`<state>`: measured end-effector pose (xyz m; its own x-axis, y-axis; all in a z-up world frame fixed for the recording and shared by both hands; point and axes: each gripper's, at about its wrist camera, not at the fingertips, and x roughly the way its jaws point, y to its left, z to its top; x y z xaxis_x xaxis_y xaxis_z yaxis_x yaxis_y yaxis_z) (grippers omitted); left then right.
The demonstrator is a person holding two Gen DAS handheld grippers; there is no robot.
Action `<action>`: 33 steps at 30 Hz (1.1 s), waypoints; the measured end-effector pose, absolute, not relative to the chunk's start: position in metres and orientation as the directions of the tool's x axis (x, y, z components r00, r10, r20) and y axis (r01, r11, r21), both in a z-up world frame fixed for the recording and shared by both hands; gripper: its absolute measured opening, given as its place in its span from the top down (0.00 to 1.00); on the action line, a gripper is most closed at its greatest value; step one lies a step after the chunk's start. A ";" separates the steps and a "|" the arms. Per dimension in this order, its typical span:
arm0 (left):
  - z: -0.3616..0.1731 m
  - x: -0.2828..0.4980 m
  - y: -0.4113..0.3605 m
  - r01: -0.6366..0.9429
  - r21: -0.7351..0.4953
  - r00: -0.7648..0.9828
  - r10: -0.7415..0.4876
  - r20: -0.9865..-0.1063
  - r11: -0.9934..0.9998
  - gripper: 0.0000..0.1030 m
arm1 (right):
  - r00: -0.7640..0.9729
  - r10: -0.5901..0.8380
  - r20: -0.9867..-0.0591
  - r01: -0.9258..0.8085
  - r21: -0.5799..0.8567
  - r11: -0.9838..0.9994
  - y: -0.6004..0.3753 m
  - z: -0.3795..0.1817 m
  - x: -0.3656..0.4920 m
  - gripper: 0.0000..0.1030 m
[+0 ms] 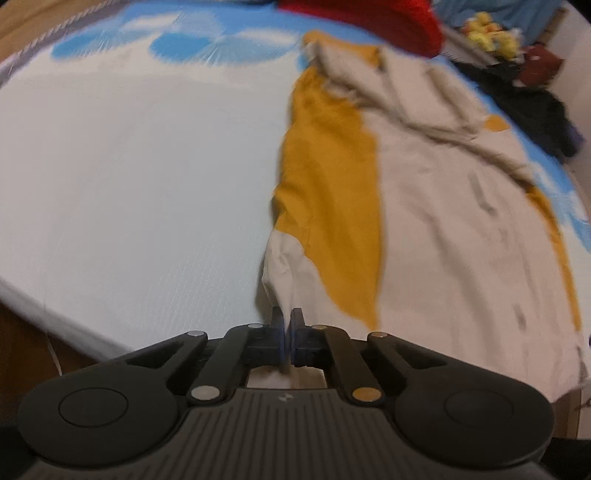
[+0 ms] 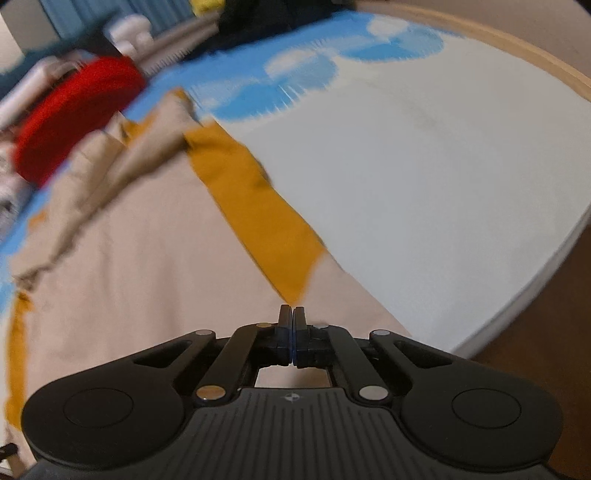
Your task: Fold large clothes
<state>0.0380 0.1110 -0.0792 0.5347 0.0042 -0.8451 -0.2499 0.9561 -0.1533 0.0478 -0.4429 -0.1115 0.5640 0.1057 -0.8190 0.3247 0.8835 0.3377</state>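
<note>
Left gripper [image 1: 287, 317]: jaws drawn together on the near hem of the beige and mustard garment [image 1: 436, 206]. Cloth rises from the mattress [image 1: 129, 166] into the narrow slit between the pads, so the corner is pinched and lifted slightly off the surface. The view is blurred; the exact depth of the bite cannot be told.

Right gripper [image 2: 292, 317]: jaws fully together, with no gap showing. Beige fabric lies directly under and behind the fingers, and the tip of the mustard strip [image 2: 258, 206] ends just ahead of them. Cloth seems caught at the pads, though blur hides the contact line.

Garment position: spread flat along one side of the mattress, running from the near edge towards the far edge. The upper part is bunched in folds near the far edge, touching or just beside a red item [image 1: 369, 22]. Its outer long side lies close to the mattress edge in the left view.

Open room: the greater part of the mattress beside the garment is bare pale sheet, reaching to the opposite edge and the near corner. A blue printed band [image 2: 295, 70] crosses the far end.

Beyond the far edge: dark clothing [image 1: 524, 107] and yellow soft toys [image 1: 487, 33], well apart from both grippers
</note>
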 end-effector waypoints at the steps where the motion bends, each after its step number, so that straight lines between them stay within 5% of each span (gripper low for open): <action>1: -0.068 0.037 0.109 -0.221 -0.157 0.563 -0.006 -0.827 0.963 0.98 | 0.592 0.121 -0.797 0.311 0.364 0.878 -0.444 -0.102 0.046 1.00; 10: 0.016 0.028 0.098 -0.057 -0.150 0.695 -0.068 -0.715 0.987 0.98 | 0.756 0.191 -0.626 0.248 0.545 0.801 -0.483 -0.030 0.024 1.00; 14: 0.010 0.032 0.101 -0.053 -0.154 0.660 -0.081 -0.747 0.987 0.98 | 0.691 0.105 -0.715 0.342 0.452 0.824 -0.497 -0.046 0.031 0.95; 16: -0.002 0.039 0.104 -0.046 -0.157 0.631 -0.093 -0.770 0.986 0.98 | 0.623 0.120 -0.773 0.366 0.424 0.828 -0.499 -0.070 0.042 0.69; 17: -0.007 0.042 0.106 -0.044 -0.161 0.622 -0.099 -0.777 0.986 0.98 | 0.587 0.128 -0.800 0.368 0.405 0.837 -0.499 -0.083 0.047 0.66; 28: -0.049 0.056 0.123 -0.124 -0.269 0.550 -0.159 -0.820 0.955 0.92 | 0.382 0.130 -0.915 0.380 0.283 0.881 -0.486 -0.155 0.071 0.62; 30: -0.055 0.059 0.124 -0.139 -0.260 0.527 -0.151 -0.836 0.955 0.86 | 0.382 0.122 -0.916 0.343 0.263 0.902 -0.479 -0.155 0.072 0.63; 32: -0.061 0.060 0.126 -0.156 -0.239 0.498 -0.132 -0.857 0.958 0.85 | 0.386 0.135 -0.913 0.302 0.263 0.916 -0.470 -0.153 0.071 0.79; 33: -0.064 0.061 0.126 -0.166 -0.226 0.484 -0.121 -0.867 0.960 0.85 | 0.388 0.140 -0.911 0.290 0.265 0.920 -0.469 -0.152 0.070 0.95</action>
<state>0.0610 0.1264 -0.0644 0.4839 -0.1207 -0.8668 -0.1660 0.9598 -0.2263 0.0703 -0.4692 -0.1515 0.3883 0.1401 -0.9108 0.2900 0.9196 0.2651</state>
